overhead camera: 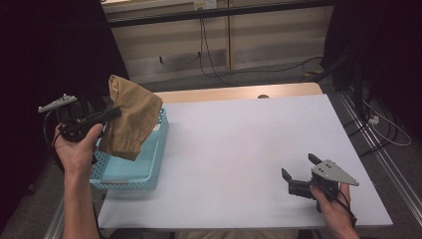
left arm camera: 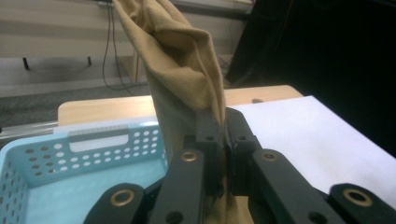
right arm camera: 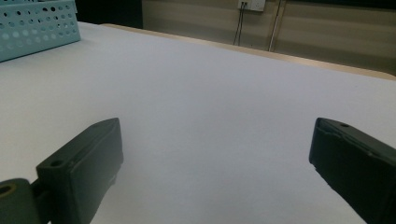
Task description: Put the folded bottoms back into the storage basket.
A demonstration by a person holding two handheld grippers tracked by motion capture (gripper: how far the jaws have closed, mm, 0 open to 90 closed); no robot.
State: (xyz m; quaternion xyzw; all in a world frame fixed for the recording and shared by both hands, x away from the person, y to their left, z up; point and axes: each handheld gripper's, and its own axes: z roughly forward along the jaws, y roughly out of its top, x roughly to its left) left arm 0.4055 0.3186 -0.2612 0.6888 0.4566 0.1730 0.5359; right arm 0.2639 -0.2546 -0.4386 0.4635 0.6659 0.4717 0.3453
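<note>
High view first: the left tongs (overhead camera: 113,112) are clamped on a tan cloth (overhead camera: 130,117), which hangs in the air over the light blue basket (overhead camera: 155,164) at the left edge of the table (overhead camera: 239,149). The cloth's cuffed lower end dangles down into the basket's mouth. Off to the right, the right tongs (overhead camera: 297,167) rest low near the table's front edge, spread wide and holding nothing.

Left gripper view: the jaws are pinched tight on a fold of the tan cloth (left arm camera: 182,70), fabric rising above them, basket (left arm camera: 93,144) below and to the left.

Right gripper view: jaws wide apart, bare white table (right arm camera: 210,93) between them, basket corner (right arm camera: 37,25) far off.

Judging by this, the cloth is mid-carry between basket and table. The next move calls for steering it to its spot, then letting go cleanly.
</note>
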